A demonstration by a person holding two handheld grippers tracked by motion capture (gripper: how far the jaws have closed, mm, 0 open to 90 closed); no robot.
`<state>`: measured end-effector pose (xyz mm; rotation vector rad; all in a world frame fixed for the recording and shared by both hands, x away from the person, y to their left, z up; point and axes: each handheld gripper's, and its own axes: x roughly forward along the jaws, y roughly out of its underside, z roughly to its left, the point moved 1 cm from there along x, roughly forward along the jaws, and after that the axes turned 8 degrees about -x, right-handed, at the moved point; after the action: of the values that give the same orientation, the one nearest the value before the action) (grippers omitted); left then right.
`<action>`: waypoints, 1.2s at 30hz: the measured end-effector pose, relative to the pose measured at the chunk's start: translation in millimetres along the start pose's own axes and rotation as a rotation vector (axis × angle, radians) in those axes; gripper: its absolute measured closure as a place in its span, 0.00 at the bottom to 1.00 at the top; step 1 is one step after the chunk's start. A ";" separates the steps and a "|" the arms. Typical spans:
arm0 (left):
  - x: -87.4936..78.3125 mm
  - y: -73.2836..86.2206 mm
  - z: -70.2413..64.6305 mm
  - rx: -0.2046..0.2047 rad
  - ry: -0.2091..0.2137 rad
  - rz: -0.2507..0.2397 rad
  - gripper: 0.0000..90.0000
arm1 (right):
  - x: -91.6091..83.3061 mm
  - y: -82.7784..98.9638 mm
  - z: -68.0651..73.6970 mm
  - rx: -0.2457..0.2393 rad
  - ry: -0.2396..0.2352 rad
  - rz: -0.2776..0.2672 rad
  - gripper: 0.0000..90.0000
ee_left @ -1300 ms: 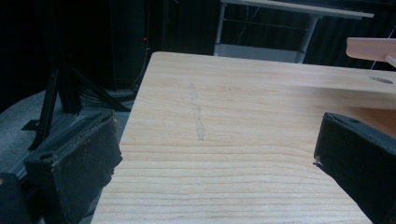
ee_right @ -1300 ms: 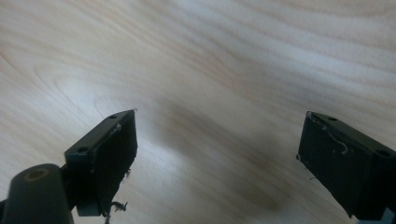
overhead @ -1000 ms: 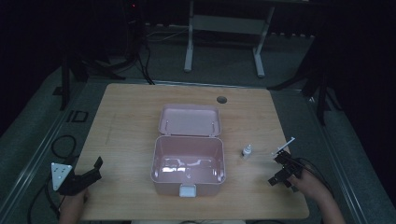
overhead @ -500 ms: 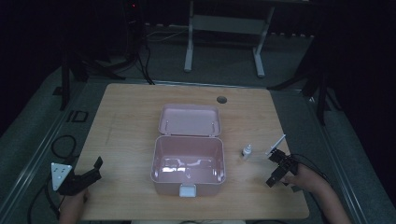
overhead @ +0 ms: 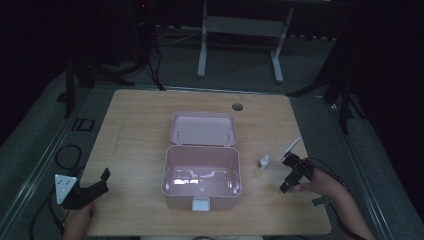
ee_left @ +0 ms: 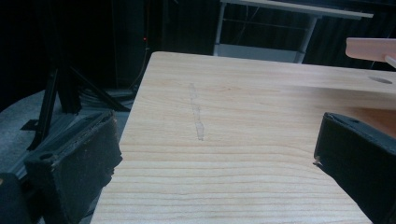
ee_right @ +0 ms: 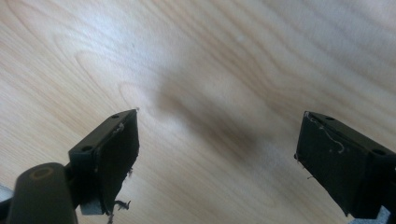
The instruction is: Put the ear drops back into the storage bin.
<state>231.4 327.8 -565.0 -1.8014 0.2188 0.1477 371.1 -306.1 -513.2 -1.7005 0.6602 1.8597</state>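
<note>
A pink box (overhead: 202, 192) stands open at the table's middle, its lid (overhead: 202, 129) laid back flat behind it and its inside bare. To its right, a small white bottle (overhead: 263, 162) stands upright on the wood. Just right of the bottle, my right gripper (overhead: 292, 172) tilts steeply down at the table, and a thin pale strip (overhead: 292, 146) rises from its far end. Its jaws are open over bare wood (ee_right: 217, 149). My left gripper (overhead: 100, 182) rests near the front left corner, also open (ee_left: 217, 154), aimed along the tabletop.
In the left gripper view the pink lid's edge (ee_left: 371, 46) shows at the far right, beside a round cable hole (ee_left: 382, 80) in the table (overhead: 130, 130). Metal stand legs (overhead: 202, 55) and cables (overhead: 60, 155) lie on the floor around the table.
My right gripper has shifted a little left, toward the bottle and the box, with its pale strip moving along. The left gripper has stayed put.
</note>
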 end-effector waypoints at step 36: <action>0.2 0.0 0.0 0.000 0.006 0.002 0.00 | -12.3 -88.9 3.7 -0.070 0.010 0.026 0.24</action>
<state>231.6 327.8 -565.0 -1.8017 0.2248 0.1440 429.0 -238.5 -500.9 -1.7544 0.6312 1.9142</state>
